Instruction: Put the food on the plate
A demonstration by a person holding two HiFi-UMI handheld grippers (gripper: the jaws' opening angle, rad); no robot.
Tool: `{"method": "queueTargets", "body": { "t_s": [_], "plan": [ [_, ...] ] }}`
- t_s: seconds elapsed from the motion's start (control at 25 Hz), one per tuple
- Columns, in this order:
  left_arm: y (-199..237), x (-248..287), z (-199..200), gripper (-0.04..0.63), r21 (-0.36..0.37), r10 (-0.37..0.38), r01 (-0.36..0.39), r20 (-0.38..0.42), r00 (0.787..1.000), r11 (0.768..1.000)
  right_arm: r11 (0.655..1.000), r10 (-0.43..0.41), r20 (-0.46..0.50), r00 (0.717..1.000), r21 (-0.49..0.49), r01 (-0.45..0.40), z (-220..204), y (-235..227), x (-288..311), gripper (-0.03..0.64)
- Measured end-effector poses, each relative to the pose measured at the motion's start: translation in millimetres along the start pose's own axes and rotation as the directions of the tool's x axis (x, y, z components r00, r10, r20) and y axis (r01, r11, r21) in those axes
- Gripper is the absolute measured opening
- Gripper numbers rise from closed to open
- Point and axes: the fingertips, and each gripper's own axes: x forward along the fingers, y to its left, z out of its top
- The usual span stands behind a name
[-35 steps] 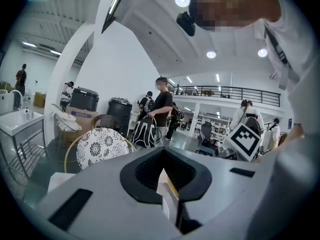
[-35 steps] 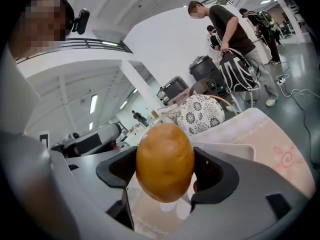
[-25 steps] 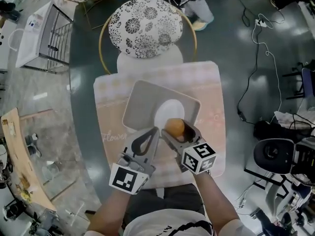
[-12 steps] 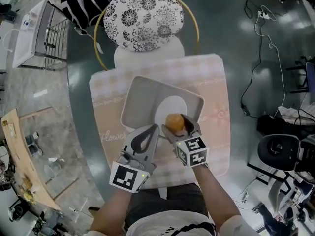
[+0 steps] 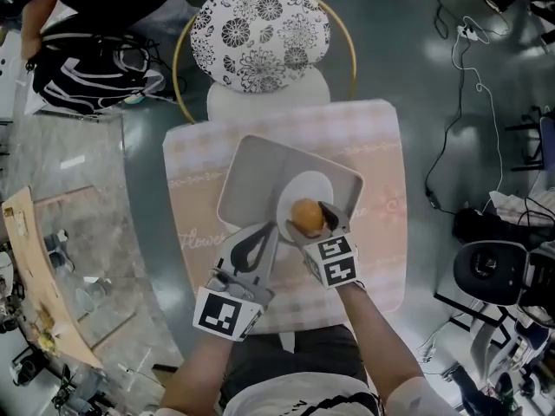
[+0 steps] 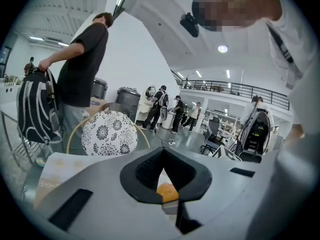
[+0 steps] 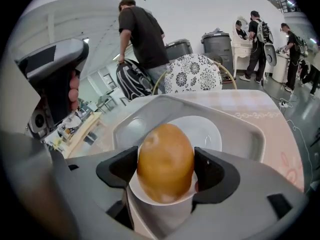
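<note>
The food, a round golden-brown bun (image 5: 306,216) (image 7: 165,163), is clamped between the jaws of my right gripper (image 5: 310,217) (image 7: 165,170). It hangs over the near part of the white plate (image 5: 305,189) (image 7: 206,129), and I cannot tell whether it touches. The plate sits in a grey square tray (image 5: 245,178) (image 7: 245,136). My left gripper (image 5: 272,230) (image 6: 163,178) rests just left of the bun at the tray's near edge, jaws shut on nothing. A sliver of the bun (image 6: 167,192) shows past its tips.
The tray lies on a pink checked cloth (image 5: 381,172) over a small table. A chair with a floral cushion (image 5: 260,29) stands behind it. A person with a black backpack (image 5: 91,63) is at the far left. Cables and an office chair (image 5: 486,271) are on the right.
My right gripper has carried the bun forward, from the tray's near rim to over the plate. The left gripper has hardly moved. A person with a backpack has come into view at top left.
</note>
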Motion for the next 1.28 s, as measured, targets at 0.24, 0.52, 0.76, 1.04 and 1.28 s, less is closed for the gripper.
{"method": "queueTargets", "body": {
  "t_s": [0.24, 0.52, 0.76, 1.04, 1.28],
  "plan": [
    [2.9, 2.2, -7.4, 0.006, -0.009, 0.005, -0.005, -0.011, 1.000, 1.000, 1.000, -0.004, -0.003, 1.000, -0.006, 0.004, -1.6, -2.5, -0.3, 0.325],
    [-2.1, 7.9, -11.5, 0.006, -0.003, -0.006, 0.006, -0.019, 1.000, 1.000, 1.000, -0.006, 0.031, 1.000, -0.013, 0.007, 10.9, 0.3, -15.0, 0.327],
    [-9.4, -0.2, -0.5, 0.006, -0.014, -0.006, 0.006, -0.018, 1.000, 1.000, 1.000, -0.007, 0.102, 0.995, 0.010, 0.006, 32.9, 7.1, -47.7, 0.325],
    [-25.5, -20.4, 22.4, 0.006, -0.018, -0.016, 0.015, -0.014, 1.000, 1.000, 0.997, 0.041, 0.253, 0.967, 0.053, -0.056, 69.7, 33.6, -104.5, 0.324],
    [-50.6, -49.0, 52.0, 0.006, 0.000, -0.040, 0.040, -0.018, 0.999, 0.999, 0.994, 0.075, 0.362, 0.929, 0.050, -0.099, 100.5, 72.2, -165.5, 0.305]
  ]
}}
